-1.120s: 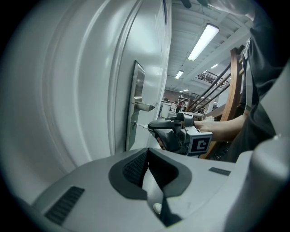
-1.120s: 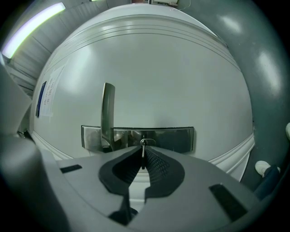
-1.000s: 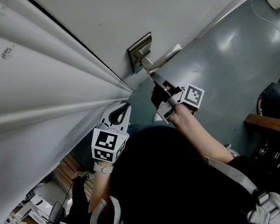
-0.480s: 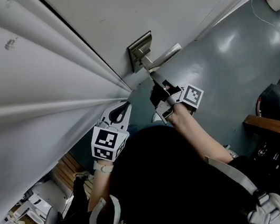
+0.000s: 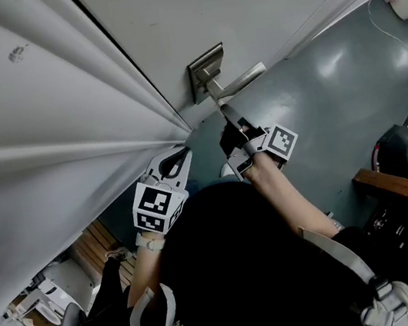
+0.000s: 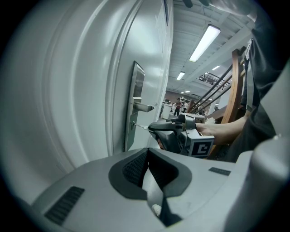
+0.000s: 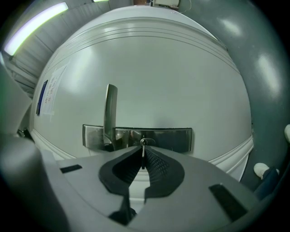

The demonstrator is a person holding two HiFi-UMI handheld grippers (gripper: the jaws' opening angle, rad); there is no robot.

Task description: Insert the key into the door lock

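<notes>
The key [image 7: 143, 156] is pinched in the closed right gripper [image 5: 234, 131], its shaft aimed straight into the lock [image 7: 143, 142], where the tip seems seated. The left gripper [image 6: 148, 152], closed on nothing, is kept farther from the lock.

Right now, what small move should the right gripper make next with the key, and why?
Probably ease the right gripper straight forward. Its jaws are shut on the thin silver metal key, whose tip meets the round keyhole in the brushed steel lock plate; how far in it is, I cannot tell.
</notes>
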